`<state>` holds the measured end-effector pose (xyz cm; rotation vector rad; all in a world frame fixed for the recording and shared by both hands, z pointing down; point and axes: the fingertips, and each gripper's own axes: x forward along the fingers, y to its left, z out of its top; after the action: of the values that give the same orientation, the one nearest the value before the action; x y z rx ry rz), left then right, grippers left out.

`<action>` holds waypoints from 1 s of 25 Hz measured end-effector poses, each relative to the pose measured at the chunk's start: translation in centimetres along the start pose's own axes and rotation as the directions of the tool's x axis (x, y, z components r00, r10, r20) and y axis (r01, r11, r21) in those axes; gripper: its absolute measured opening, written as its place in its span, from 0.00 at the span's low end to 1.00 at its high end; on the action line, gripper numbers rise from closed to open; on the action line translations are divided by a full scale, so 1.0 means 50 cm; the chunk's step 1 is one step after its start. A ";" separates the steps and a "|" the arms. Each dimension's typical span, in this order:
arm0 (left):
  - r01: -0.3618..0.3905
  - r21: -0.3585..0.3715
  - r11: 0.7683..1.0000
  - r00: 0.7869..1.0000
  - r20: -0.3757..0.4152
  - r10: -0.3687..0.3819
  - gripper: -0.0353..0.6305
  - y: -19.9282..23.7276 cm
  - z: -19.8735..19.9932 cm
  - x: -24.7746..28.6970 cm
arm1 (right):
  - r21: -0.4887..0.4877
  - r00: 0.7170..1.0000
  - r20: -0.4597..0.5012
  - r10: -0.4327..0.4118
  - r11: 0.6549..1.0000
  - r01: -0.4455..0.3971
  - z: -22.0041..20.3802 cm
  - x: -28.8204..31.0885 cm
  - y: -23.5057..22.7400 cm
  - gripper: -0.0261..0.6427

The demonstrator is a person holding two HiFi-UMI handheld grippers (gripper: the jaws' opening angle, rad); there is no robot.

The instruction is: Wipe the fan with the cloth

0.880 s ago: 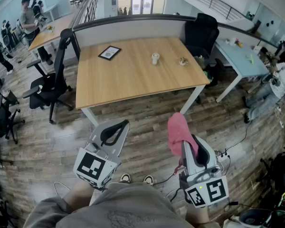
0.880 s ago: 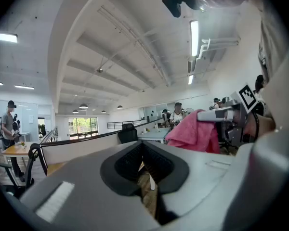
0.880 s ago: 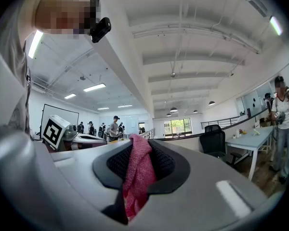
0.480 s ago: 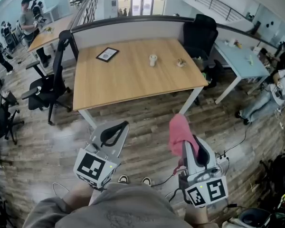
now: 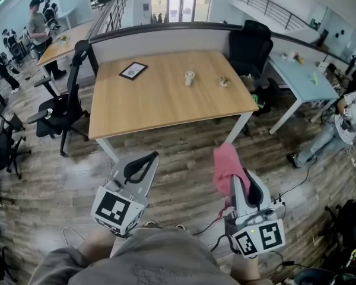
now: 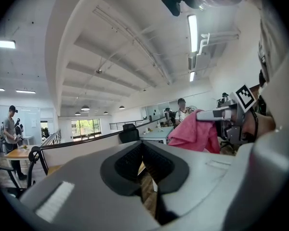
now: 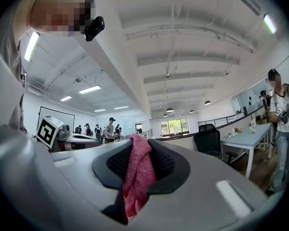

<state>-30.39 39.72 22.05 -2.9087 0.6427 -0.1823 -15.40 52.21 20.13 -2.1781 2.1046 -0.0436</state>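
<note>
**Student:** What fills most of the head view?

**Demonstrator:** Plank floor (image 5: 184, 144), running under everything. On it, ahead of me, stands the wooden table (image 5: 166, 103), the largest piece of furniture. A black office chair (image 5: 65, 105) stands at its left edge and a second black chair (image 5: 249, 40) at its far right corner. A light blue table (image 5: 299, 73) stands further right, apart from the wooden one.

**Student:** And your two tools?

**Demonstrator:** Both are low in the head view, over the floor and short of the table. My left gripper (image 5: 141, 165) has its jaws brought fully together. In the left gripper view (image 6: 143, 150) the dark pads meet with nothing held between them. My right gripper (image 5: 240, 183) is clamped on the pink cloth (image 5: 226, 162).

**Student:** How does the cloth sit?

**Demonstrator:** In the right gripper view the cloth (image 7: 137, 177) is pinched between the two pads of the right gripper (image 7: 139, 150). One bunched end rises above the jaw tips, the rest hangs below. In the head view it stands up from the jaws, clear of the table.

**Student:** The small items?

**Demonstrator:** Three lie on the far half of the wooden table, well apart from both grippers. They are a dark-framed flat panel (image 5: 133, 70) at the left, a small pale upright object (image 5: 189, 78) near the middle, and a smaller item (image 5: 223, 82) to its right. They are too small for me to identify.
</note>
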 end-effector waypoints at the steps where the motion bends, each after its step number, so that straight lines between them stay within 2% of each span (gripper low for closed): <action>1: -0.010 -0.001 1.000 1.000 -0.001 0.010 0.06 -0.002 0.000 0.002 | 0.000 1.000 -0.001 0.000 1.000 0.000 -0.001 -0.003 -0.009 0.14; 7: -0.072 0.006 0.997 0.997 0.009 0.072 0.06 -0.025 0.004 0.008 | -0.011 0.999 -0.020 0.025 1.000 -0.026 -0.011 -0.026 -0.048 0.15; 9: -0.106 -0.015 0.994 0.994 0.025 0.106 0.06 -0.025 0.008 0.004 | -0.013 0.999 -0.025 0.033 0.999 -0.033 -0.015 -0.033 -0.055 0.15; 10: -0.119 -0.030 0.992 0.992 0.033 0.120 0.09 -0.025 0.009 0.003 | -0.011 0.999 -0.026 0.037 0.999 -0.037 -0.017 -0.037 -0.057 0.15; 12: -0.141 -0.043 0.989 0.989 0.033 0.142 0.40 -0.026 0.007 0.003 | -0.006 0.999 -0.030 0.044 0.999 -0.044 -0.024 -0.041 -0.059 0.15; 15: -0.170 -0.034 0.985 0.985 0.025 0.171 0.52 -0.024 0.000 0.006 | -0.003 0.998 -0.028 0.058 0.998 -0.058 -0.030 -0.032 -0.062 0.15; 25: -0.155 -0.045 0.987 0.988 0.008 0.155 0.52 0.003 -0.021 0.082 | 0.002 0.996 -0.055 0.069 0.998 -0.069 -0.059 0.023 -0.101 0.15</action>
<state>-26.89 37.72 23.40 -2.8827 0.8780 -0.1330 -10.64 51.02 23.50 -2.1256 2.2073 -0.0991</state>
